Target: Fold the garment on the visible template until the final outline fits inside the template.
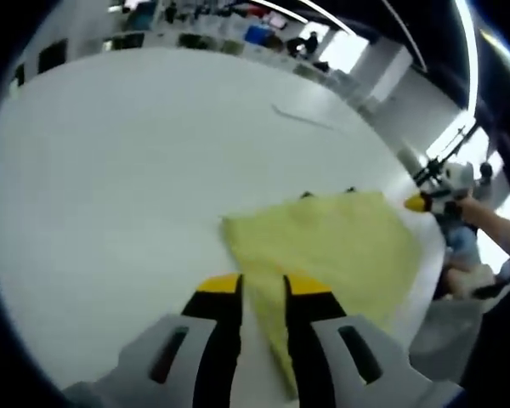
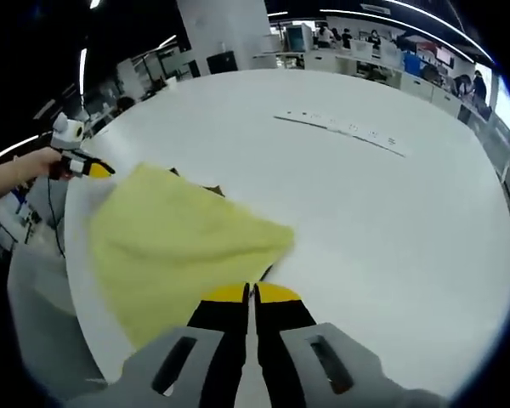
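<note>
In the left gripper view, the left gripper [image 1: 262, 285] rises over a wide white round counter [image 1: 110, 195], its black, yellow-tipped fingers [image 1: 220, 284] parted by a narrow gap, with the near edge of the pale yellow cloth garment [image 1: 340, 251] running between them; whether they pinch it I cannot tell. The garment lies folded near the counter's edge. In the right gripper view, the right gripper [image 2: 253, 293] has its fingers [image 2: 225, 294] almost together at a corner of the garment [image 2: 170, 255], apparently nipping it, though the contact is hidden. Dark template marks [image 2: 211, 189] peek out at the cloth's far edge. A fold seems under way; next the held edge must be carried across and laid flat within those marks.
</note>
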`<state>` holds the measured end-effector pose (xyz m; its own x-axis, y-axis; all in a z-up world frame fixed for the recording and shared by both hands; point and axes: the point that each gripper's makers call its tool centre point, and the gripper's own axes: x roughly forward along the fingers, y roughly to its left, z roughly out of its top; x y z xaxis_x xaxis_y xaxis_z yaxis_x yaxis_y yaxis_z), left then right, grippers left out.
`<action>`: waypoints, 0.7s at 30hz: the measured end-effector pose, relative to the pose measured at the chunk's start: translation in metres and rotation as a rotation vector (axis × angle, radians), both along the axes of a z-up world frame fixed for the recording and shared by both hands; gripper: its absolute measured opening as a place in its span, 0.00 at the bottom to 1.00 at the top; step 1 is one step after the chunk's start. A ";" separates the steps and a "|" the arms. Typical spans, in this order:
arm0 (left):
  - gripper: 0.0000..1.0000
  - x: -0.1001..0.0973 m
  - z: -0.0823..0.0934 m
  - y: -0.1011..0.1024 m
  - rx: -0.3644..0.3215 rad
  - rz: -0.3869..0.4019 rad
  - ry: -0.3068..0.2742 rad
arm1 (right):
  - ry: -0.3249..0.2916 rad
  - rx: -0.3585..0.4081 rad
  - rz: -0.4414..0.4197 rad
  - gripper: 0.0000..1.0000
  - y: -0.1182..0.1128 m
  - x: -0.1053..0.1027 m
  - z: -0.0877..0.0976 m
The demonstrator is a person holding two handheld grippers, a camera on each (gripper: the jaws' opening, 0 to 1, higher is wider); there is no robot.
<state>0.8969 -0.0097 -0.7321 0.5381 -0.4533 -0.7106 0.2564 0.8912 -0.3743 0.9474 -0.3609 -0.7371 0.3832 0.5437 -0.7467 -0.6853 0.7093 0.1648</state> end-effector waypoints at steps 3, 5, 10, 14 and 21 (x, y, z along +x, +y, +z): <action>0.18 -0.011 -0.001 -0.004 -0.003 -0.006 0.003 | 0.011 0.017 -0.009 0.05 -0.003 -0.014 -0.002; 0.18 -0.022 -0.003 -0.007 -0.013 -0.001 0.006 | 0.020 0.030 -0.021 0.07 -0.004 -0.021 -0.001; 0.19 -0.048 -0.008 -0.008 -0.016 0.006 0.024 | 0.034 0.073 -0.036 0.12 -0.006 -0.048 0.002; 0.24 -0.071 -0.007 -0.011 -0.019 -0.005 0.017 | 0.024 0.094 -0.032 0.15 -0.010 -0.071 0.005; 0.27 -0.102 -0.017 -0.011 0.010 -0.051 0.007 | 0.013 0.108 -0.023 0.16 -0.014 -0.100 0.001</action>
